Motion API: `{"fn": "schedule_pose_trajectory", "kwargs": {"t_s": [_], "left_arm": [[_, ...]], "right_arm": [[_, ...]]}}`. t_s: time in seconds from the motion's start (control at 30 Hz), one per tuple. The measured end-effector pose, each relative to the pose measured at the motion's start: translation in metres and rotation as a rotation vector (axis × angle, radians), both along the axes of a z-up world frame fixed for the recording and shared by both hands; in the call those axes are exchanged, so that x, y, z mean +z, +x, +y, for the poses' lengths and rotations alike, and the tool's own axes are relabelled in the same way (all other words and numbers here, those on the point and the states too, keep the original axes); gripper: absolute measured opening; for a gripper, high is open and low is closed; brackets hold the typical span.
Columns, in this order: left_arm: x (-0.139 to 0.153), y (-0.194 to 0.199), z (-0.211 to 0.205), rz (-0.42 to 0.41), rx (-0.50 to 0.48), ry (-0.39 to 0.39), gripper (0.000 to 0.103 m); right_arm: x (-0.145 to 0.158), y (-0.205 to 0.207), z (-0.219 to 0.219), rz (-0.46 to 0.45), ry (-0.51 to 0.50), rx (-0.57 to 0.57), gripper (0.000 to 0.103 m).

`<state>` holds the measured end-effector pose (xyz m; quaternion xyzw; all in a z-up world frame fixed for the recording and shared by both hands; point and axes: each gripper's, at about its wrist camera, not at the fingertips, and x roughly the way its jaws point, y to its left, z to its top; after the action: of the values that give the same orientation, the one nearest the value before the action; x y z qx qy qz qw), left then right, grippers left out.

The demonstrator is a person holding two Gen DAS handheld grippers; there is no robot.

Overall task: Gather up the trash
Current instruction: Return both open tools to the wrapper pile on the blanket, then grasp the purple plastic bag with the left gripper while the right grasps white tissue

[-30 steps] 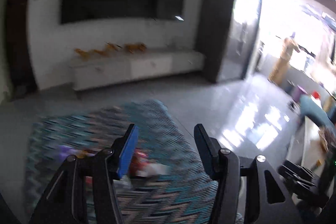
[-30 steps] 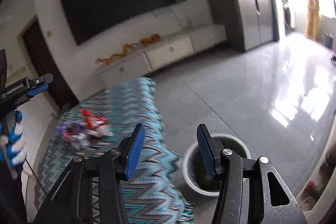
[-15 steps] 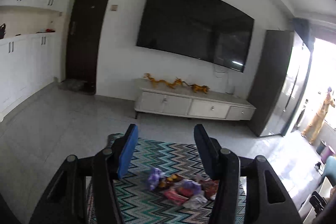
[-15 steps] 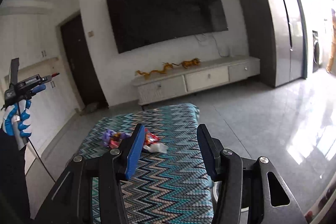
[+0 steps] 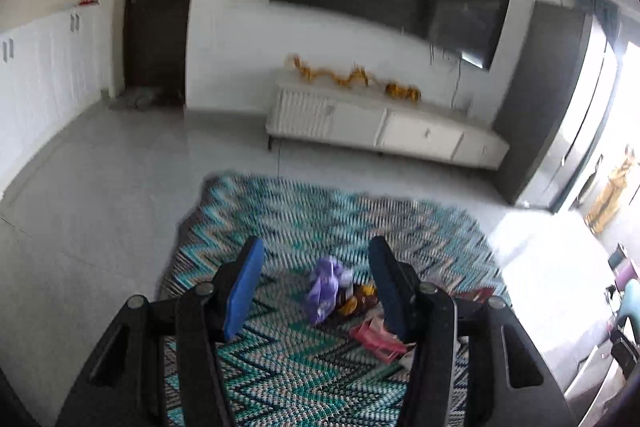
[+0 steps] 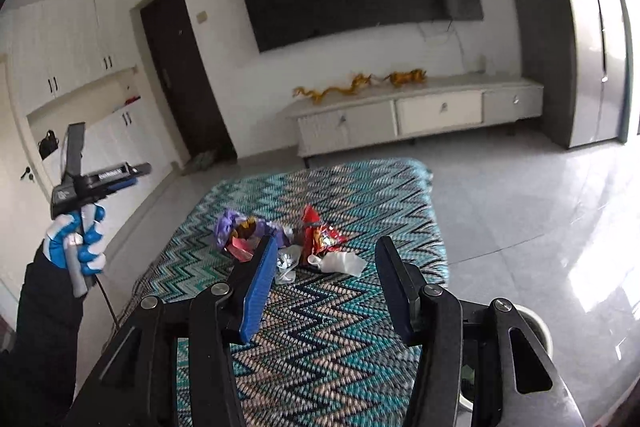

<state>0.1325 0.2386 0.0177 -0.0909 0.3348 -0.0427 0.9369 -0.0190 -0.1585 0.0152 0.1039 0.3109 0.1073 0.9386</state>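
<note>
since a second ago both views have swung from the floor and bin onto the rug (image 6: pixel 340 307), where the trash pile (image 6: pixel 280 239) lies. the left gripper (image 5: pixel 316 287) and right gripper (image 6: pixel 324 283) hang apart and empty, framing it for a pick.

No legible text — wrappers, labels all blurred

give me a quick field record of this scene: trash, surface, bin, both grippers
trash: pile of wrappers, purple bag, red packet, clear plastic
surface: zigzag rug on a tiled floor
bin: white rim low right in the right view, beside the rug
left gripper: open, empty, aimed at the pile
right gripper: open, empty, short of the pile
</note>
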Motion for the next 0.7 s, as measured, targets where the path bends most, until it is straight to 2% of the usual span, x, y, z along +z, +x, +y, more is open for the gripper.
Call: {"fn": "schedule_pose_trajectory", "kwargs": {"t_s": [0.2,0.3,0.57,0.7], "left_arm": [[-0.070,0.054,-0.017,0.149,-0.057,0.019,0.052],[-0.099,0.079,-0.022,0.207,-0.067,0.014,0.052],[-0.146,0.109,-0.035,0.288,-0.095,0.001,0.048],[-0.151,0.109,-0.036,0.289,-0.112,-0.026,0.041]], "right_arm": [[-0.061,0.070,0.006,0.157,0.011,0.031,0.051],[-0.085,0.094,0.012,0.206,-0.003,0.058,0.051],[-0.126,0.146,0.033,0.273,-0.069,0.160,0.057],[-0.142,0.162,0.038,0.291,-0.082,0.187,0.057]]}}
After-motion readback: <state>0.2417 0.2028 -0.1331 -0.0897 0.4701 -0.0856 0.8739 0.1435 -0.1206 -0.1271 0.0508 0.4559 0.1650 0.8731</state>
